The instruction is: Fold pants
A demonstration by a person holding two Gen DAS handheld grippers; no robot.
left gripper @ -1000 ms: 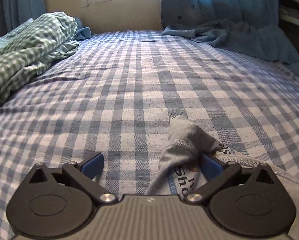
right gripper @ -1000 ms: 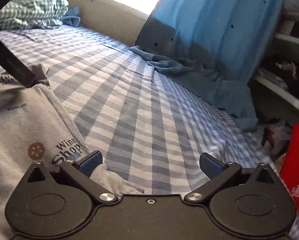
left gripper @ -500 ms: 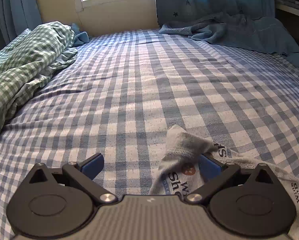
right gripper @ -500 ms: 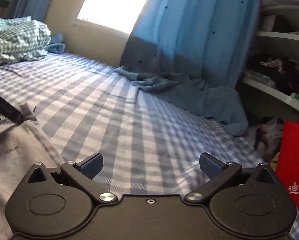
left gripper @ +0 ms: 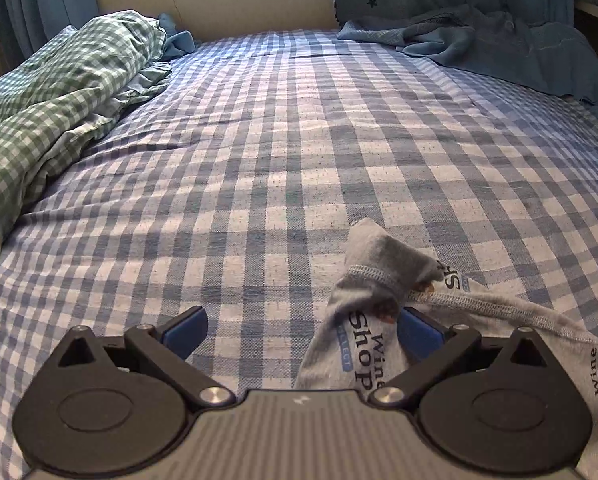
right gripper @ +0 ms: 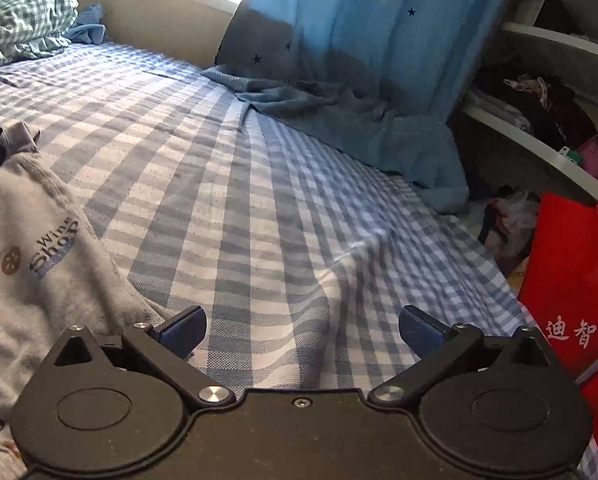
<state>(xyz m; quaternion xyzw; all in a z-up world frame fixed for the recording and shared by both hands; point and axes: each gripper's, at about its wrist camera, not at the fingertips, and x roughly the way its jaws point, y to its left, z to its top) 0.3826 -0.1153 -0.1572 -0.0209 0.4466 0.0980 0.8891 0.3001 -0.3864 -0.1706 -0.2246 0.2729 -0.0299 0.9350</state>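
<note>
The grey pants (left gripper: 383, 280) lie on the checked bed (left gripper: 259, 160), one hem corner bunched up against the right finger of the left gripper (left gripper: 301, 330), whose fingers stand wide apart with nothing pinched. The right gripper (right gripper: 301, 328) is also spread open; the pants lie just left of its left finger. To fold well, close on both layers at the hem, lift low, and move both corners together so the cloth stays flat. Compared with a second ago, the right gripper has let the cloth slip out from its left finger, while the left view has barely changed.
</note>
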